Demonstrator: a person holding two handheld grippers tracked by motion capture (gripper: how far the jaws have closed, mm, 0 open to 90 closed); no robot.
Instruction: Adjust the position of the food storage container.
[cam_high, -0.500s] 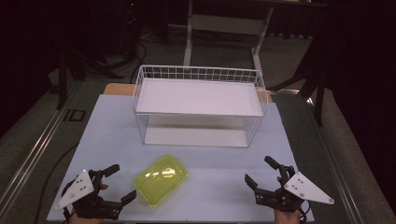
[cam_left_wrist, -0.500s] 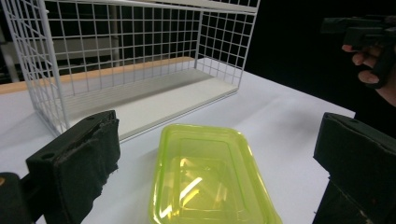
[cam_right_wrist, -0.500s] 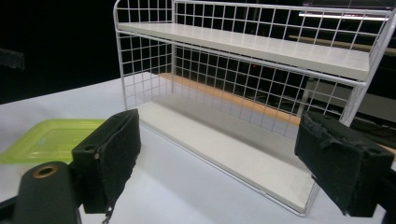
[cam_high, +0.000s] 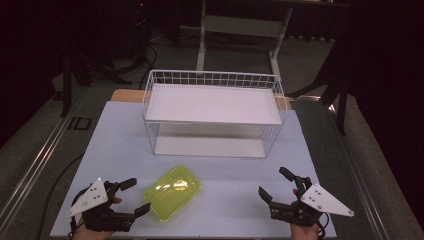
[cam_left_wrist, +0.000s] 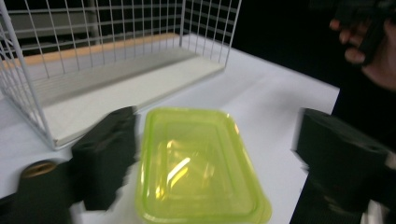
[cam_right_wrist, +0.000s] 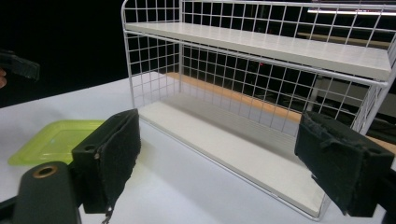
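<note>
Translucent yellow-green lid (cam_high: 172, 192) flat on table, front-left.

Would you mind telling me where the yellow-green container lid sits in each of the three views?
High view: yellow-green lid lies low and left of centre, near the left tool.
Left gripper view: lower centre, between the jaws.
Right gripper view: left edge.
Shared landmark: white wire shelf rack, behind it.

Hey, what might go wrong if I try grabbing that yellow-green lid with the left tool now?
The yellow-green lid lies flat on the white table sheet, so the left tool, open with one jaw at the lid's edge, may just push it along rather than pinch it. The lid looks glossy and shallow, so it might slip out. If it goes to the wire shelf rack, it may catch on the grid wires.
</note>
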